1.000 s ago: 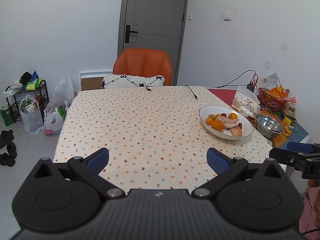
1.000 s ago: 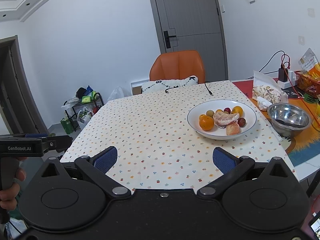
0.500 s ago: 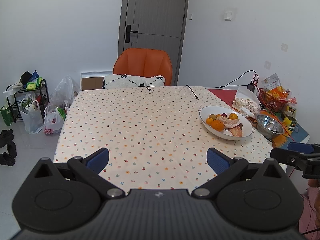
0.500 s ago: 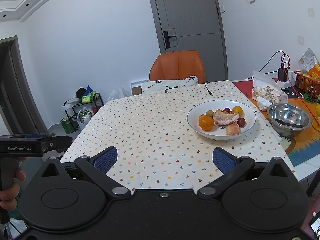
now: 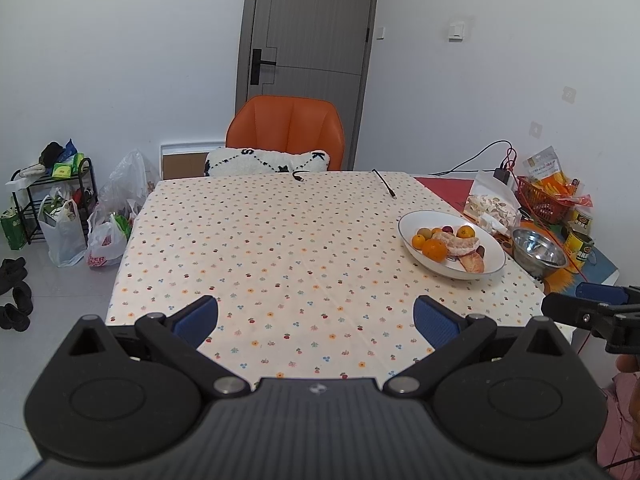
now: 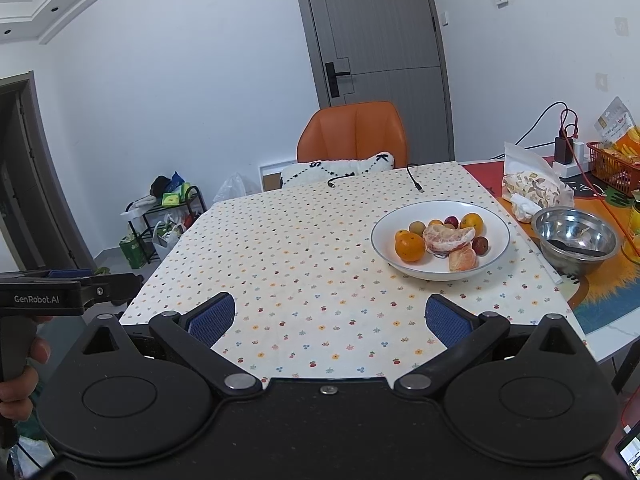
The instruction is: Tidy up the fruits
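Note:
A white plate (image 6: 496, 224) (image 5: 408, 226) sits at the right side of the dotted tablecloth. It holds several fruits: an orange (image 6: 409, 246) (image 5: 434, 249), peeled citrus pieces (image 6: 448, 237), small reddish fruits (image 6: 479, 245) and a tangerine (image 6: 472, 221). My left gripper (image 5: 316, 322) hovers open over the near table edge, well left of the plate. My right gripper (image 6: 329, 319) is open too, nothing between its fingers, short of the plate and slightly left of it. The right gripper also shows at the left wrist view's right edge.
A steel bowl (image 6: 576, 236) stands right of the plate, with a snack bag (image 6: 532, 188), a red basket (image 5: 540, 200) and cans (image 5: 578, 242) beyond. A black cable (image 6: 414, 178) lies at the far table edge. An orange chair (image 5: 286, 132) with a cushion is behind.

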The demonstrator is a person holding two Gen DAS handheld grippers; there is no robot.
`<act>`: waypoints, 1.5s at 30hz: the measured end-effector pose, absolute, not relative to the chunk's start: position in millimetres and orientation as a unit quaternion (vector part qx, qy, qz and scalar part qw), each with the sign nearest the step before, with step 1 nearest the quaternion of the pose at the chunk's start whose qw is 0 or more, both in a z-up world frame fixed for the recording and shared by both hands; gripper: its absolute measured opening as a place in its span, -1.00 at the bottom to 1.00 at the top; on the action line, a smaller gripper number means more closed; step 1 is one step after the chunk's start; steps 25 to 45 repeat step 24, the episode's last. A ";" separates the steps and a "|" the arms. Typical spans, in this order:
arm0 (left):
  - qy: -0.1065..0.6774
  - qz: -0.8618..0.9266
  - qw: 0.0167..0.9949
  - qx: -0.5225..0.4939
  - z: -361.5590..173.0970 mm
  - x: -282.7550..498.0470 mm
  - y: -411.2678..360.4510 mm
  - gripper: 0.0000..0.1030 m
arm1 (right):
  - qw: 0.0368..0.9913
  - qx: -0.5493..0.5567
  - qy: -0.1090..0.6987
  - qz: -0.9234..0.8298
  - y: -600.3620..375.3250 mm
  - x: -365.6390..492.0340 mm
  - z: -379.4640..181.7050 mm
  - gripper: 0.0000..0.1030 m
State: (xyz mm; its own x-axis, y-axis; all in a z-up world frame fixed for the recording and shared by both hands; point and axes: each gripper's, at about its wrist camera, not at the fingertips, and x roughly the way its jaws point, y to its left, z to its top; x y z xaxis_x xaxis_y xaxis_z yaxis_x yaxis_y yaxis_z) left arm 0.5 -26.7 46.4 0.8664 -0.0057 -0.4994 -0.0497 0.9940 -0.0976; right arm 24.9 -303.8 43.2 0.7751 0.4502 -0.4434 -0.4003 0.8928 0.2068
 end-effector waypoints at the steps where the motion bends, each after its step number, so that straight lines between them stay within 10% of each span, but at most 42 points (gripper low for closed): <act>1: 0.258 0.012 0.964 -0.054 46.4 0.6 -26.6 1.00 | 0.941 0.051 0.247 0.226 -304.3 25.3 43.7 1.00; 45: 0.253 0.005 0.966 -0.055 48.0 -1.9 -28.3 1.00 | 0.940 0.050 0.251 0.224 -305.0 25.5 41.8 1.00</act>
